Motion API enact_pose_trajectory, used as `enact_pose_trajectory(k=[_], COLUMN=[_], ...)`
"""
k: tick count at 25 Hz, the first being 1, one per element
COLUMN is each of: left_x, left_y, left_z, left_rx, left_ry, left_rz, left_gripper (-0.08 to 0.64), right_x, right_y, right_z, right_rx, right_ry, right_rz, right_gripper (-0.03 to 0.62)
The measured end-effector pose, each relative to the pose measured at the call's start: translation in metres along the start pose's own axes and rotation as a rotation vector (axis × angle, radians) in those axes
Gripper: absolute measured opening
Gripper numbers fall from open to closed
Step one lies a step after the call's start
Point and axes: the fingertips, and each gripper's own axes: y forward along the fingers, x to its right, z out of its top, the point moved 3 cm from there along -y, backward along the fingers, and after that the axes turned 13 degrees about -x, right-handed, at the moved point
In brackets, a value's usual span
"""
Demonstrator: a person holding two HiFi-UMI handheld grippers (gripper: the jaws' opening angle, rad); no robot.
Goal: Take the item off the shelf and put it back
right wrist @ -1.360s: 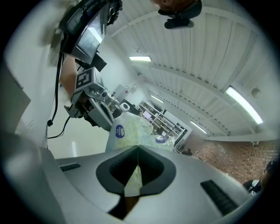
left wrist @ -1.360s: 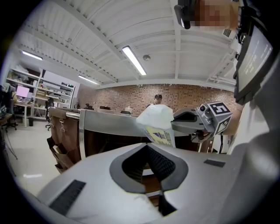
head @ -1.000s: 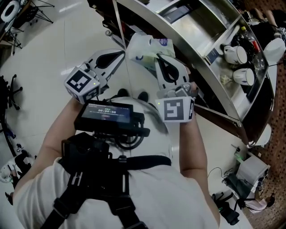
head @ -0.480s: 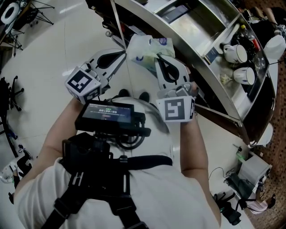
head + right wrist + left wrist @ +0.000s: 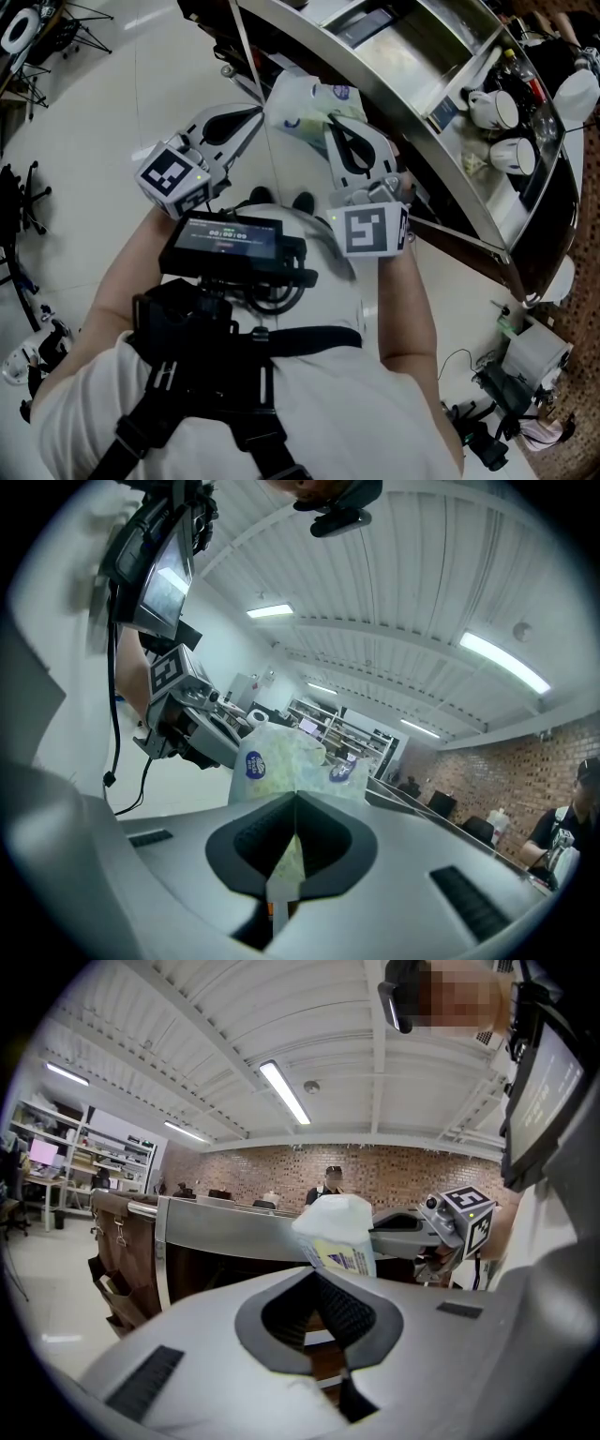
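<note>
My right tongs [image 5: 296, 797] pinch the packet's [image 5: 307, 105] edge, clear of the shelf [image 5: 412, 56] ahead. Left tongs [image 5: 314, 1270] closed, empty, beside it. Next, I judge: reach forward, set down, release.

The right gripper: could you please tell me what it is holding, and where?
The right gripper pinches the plastic-wrapped pack by a thin flap at its edge.

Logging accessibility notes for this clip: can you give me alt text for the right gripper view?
The right hand-held gripper is shut on the thin edge of a pale green package with round blue labels. Behind it, the left hand-held gripper reaches toward the package, under a white ceiling with strip lights.
</note>
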Motion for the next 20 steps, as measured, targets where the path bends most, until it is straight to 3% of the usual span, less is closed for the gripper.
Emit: enact_pose_trajectory(k=[20], left_x=[-0.0002], left_y=[0.0001], left_z=[0.003], left_rx=[0.026], left_ry=[0.011], left_rz=[-0.004], left_gripper=[0.0], right_x=[0.0005], right_y=[0.0], right_z=[0.0025], right_rx=[0.001], right_ry=[0.0], right_rz=[-0.009], right_gripper=[0.008])
